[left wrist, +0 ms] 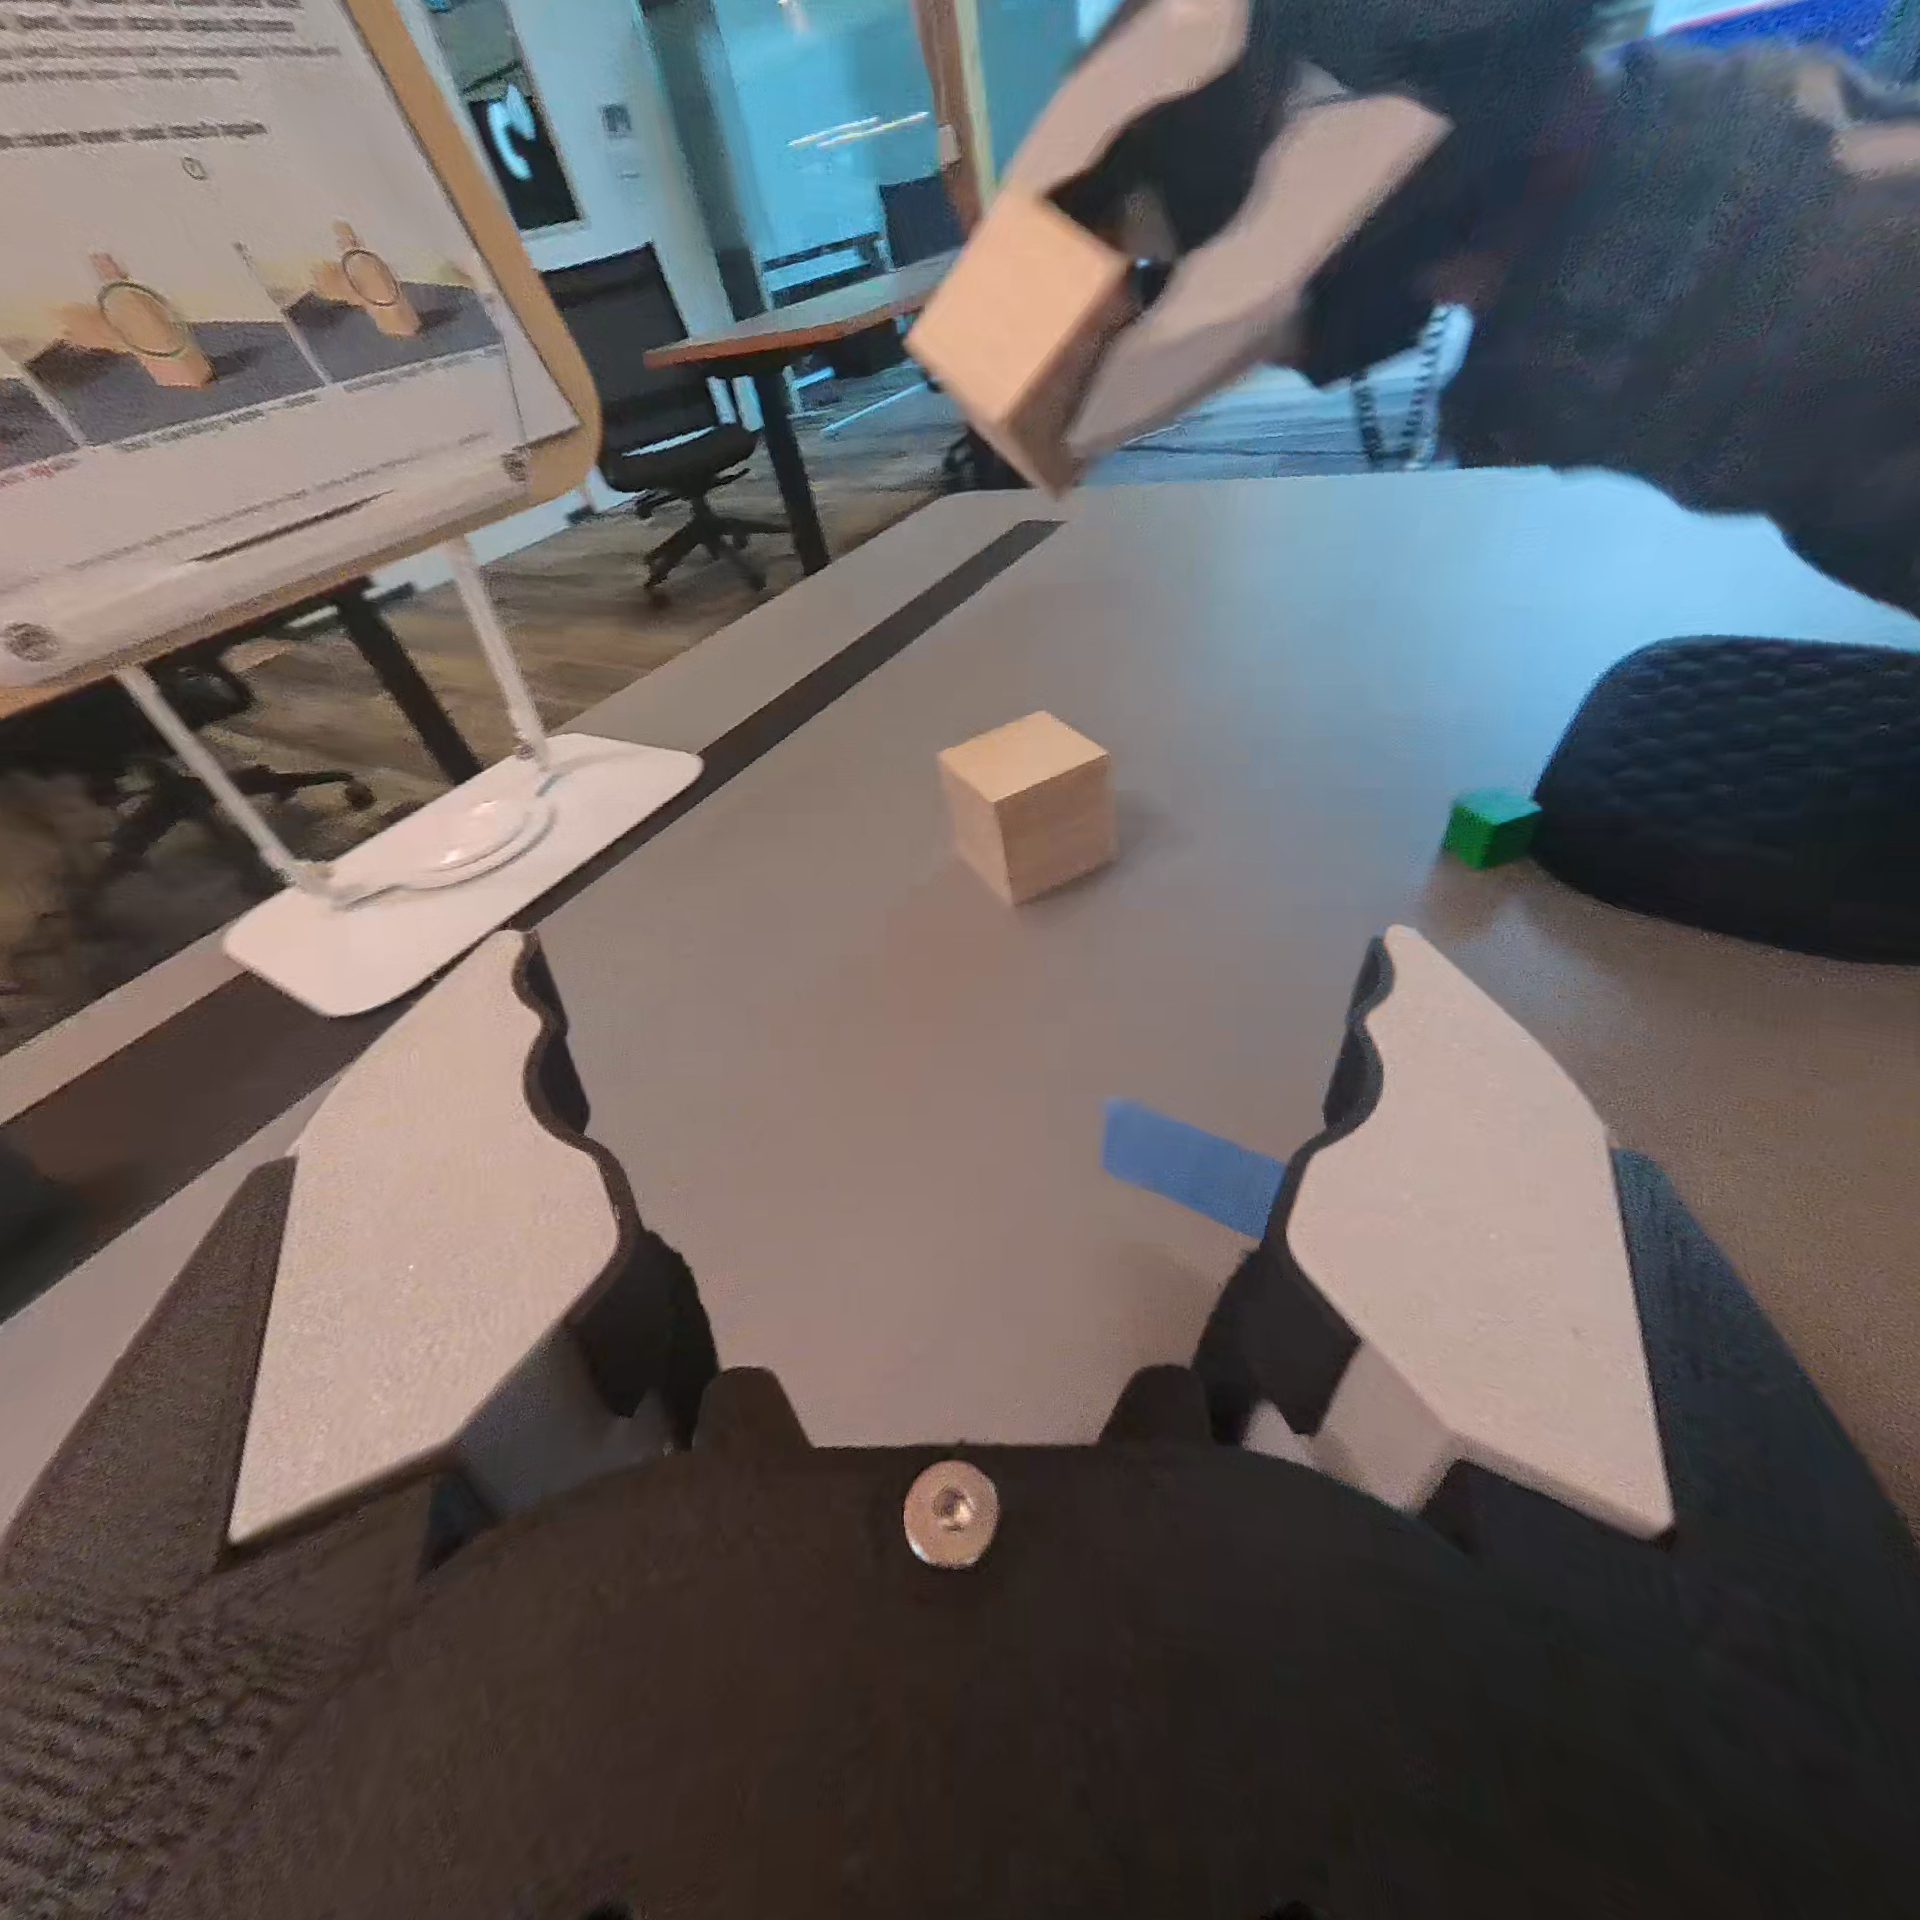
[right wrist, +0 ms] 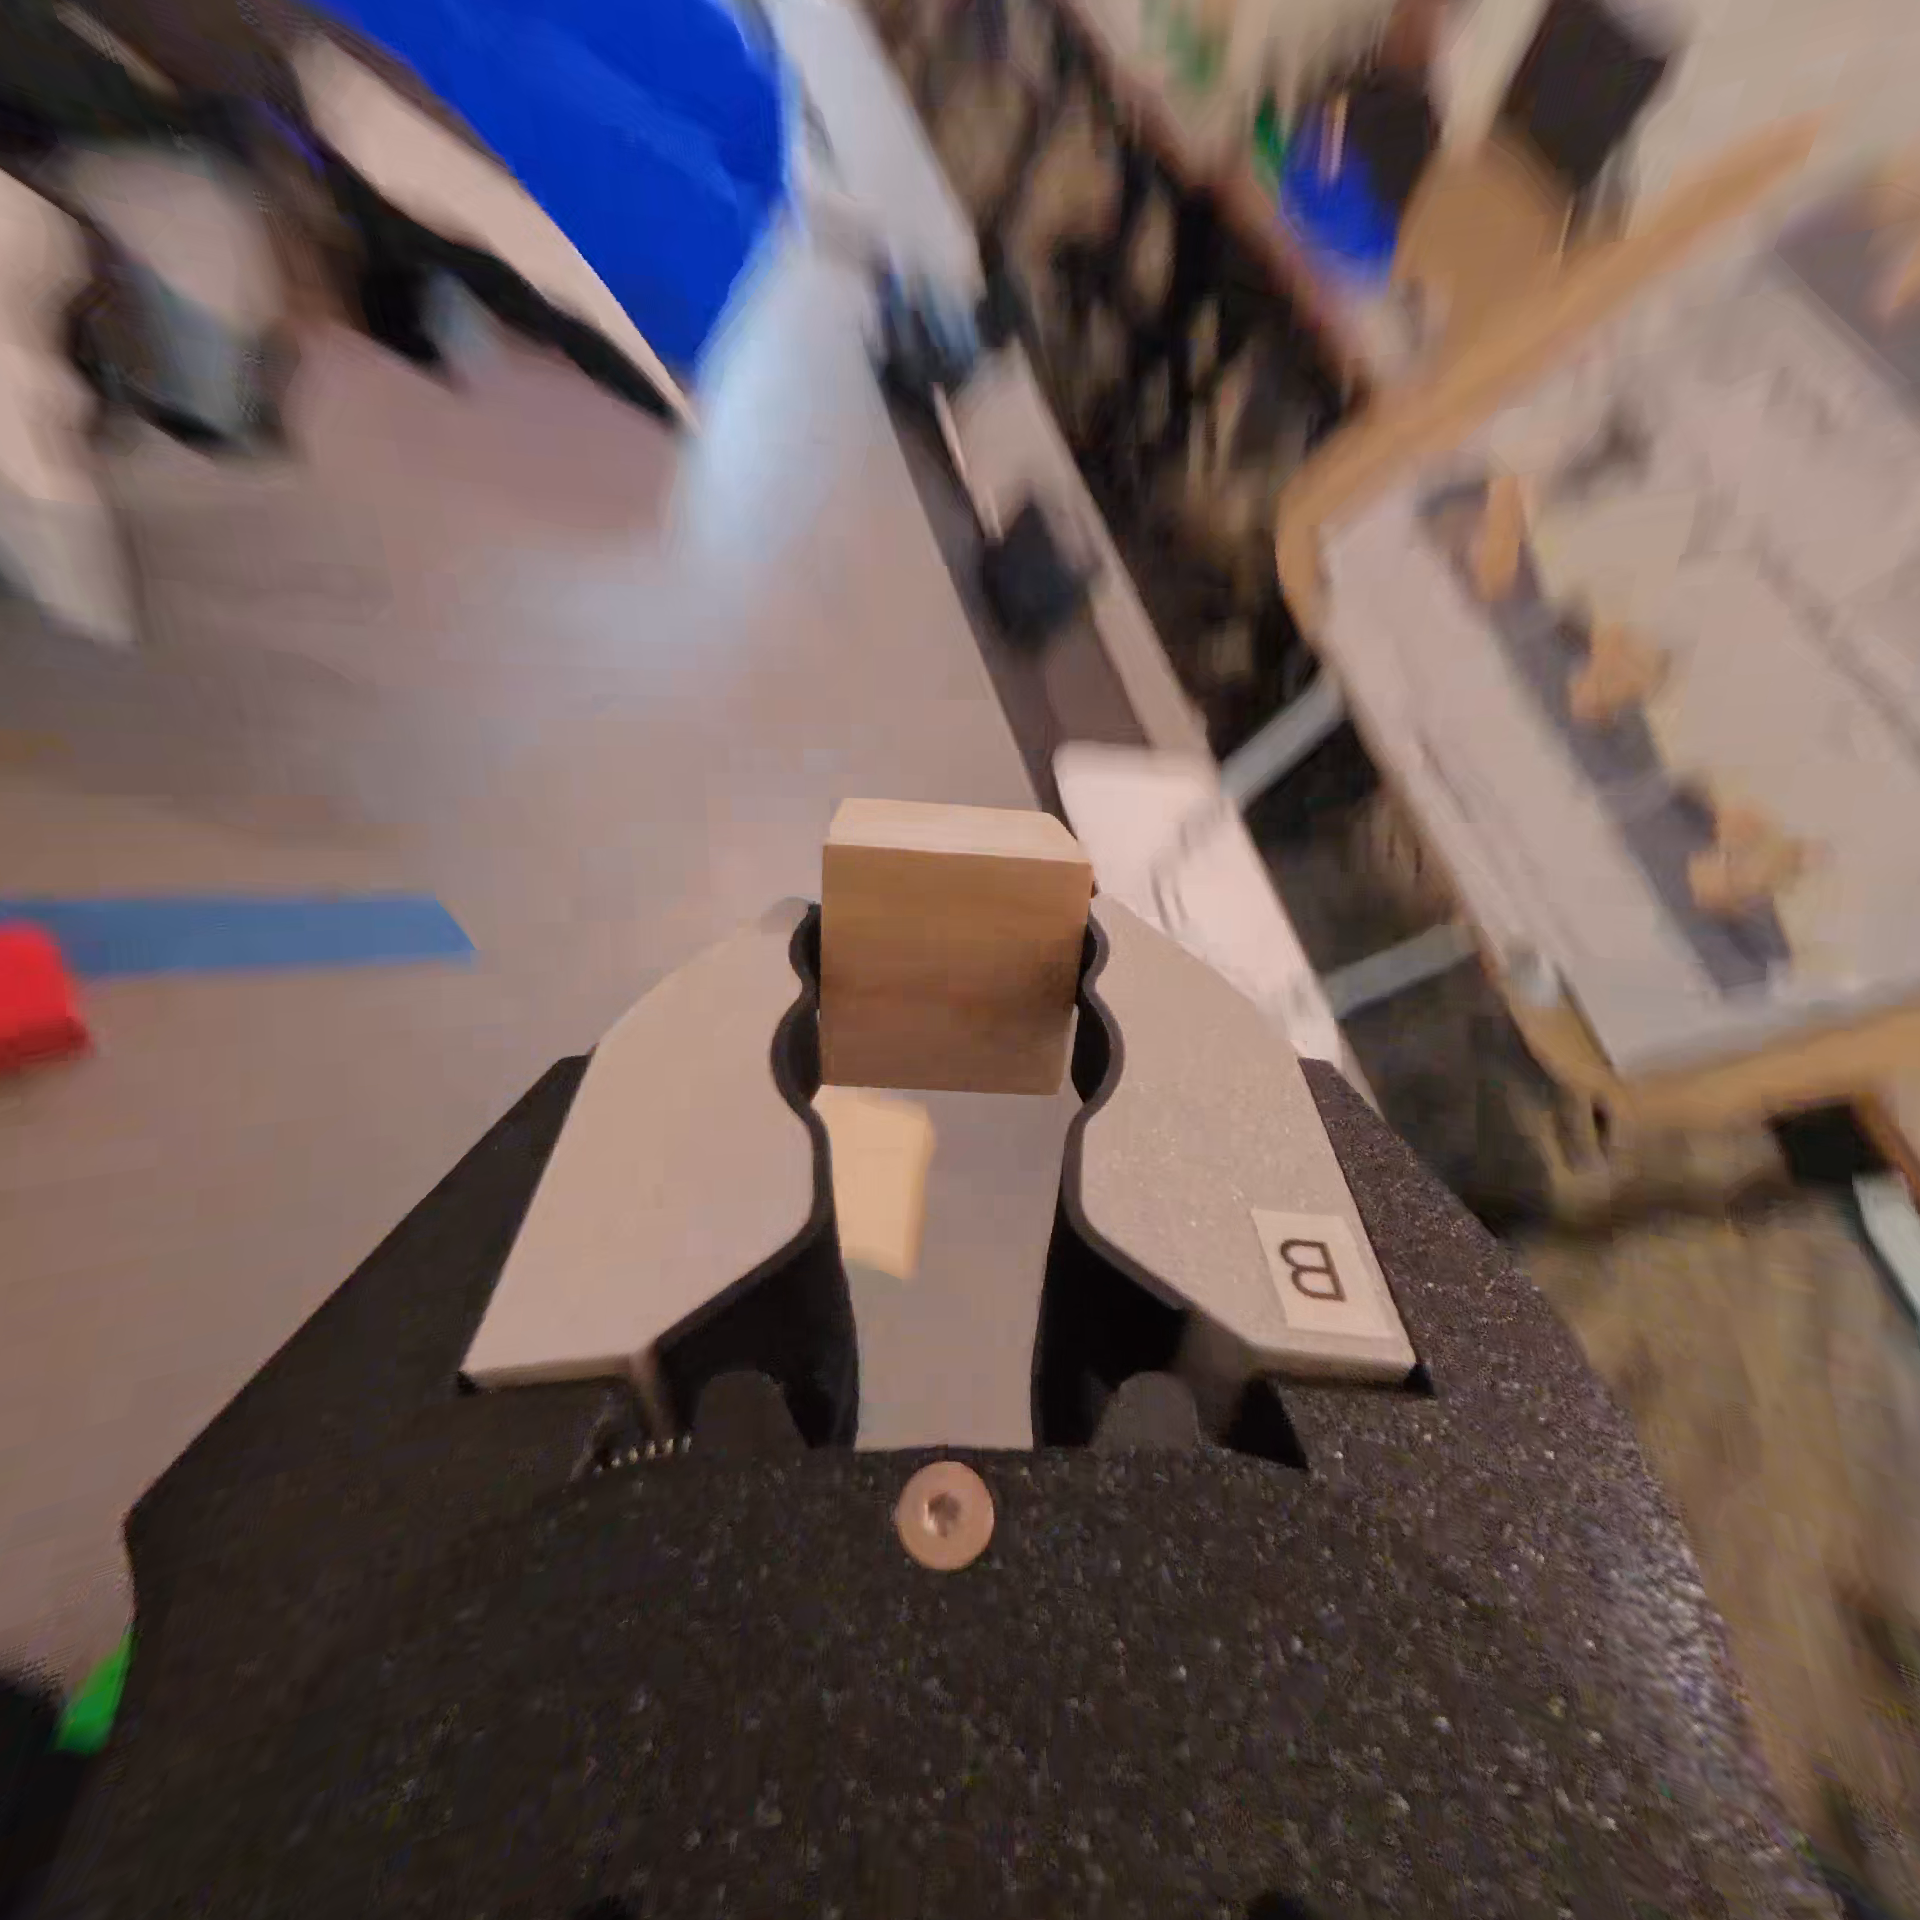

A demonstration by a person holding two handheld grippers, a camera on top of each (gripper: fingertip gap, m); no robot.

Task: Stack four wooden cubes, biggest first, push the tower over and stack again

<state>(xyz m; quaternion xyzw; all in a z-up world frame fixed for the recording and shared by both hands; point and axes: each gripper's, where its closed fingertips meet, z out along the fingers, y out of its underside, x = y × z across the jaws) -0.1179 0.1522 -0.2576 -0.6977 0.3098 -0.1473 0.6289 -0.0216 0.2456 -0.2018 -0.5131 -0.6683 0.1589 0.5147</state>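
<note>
Right gripper (right wrist: 951, 956): jaws clamped on a wooden cube (right wrist: 951, 966), both pads pressed to its side faces. The left wrist view confirms it, showing that gripper raised well above the table (left wrist: 1195, 644) with the cube tilted in the grasp and projecting past the fingertips.

Left gripper (left wrist: 951, 1023): jaws spread wide and holding nothing, low over the near part of the table.

A second wooden cube (left wrist: 1029, 805) stands alone toward the middle of the grey table, no cube on top of it (judged to be the base of the tower). A strip of blue tape (left wrist: 1190, 1164) lies nearer the left gripper. A green block (left wrist: 1491, 826) rests toward the right edge beside a black mesh chair back (left wrist: 1745, 790), and a red block (right wrist: 36, 997) shows at the margin of the right wrist view. An instruction sheet on a clear stand (left wrist: 457, 862) occupies the left edge.

Risks, as judged:
- The carried cube is tilted; released so, it would land on an edge and tumble off the base.
- The right wrist view is heavily smeared, which suggests fast travel. An arrival at speed could knock the base cube out of position.
- Only the rear part of the cube lies between the pads, so it may pivot on contact.
- An off-centre placement would weaken every later layer.
</note>
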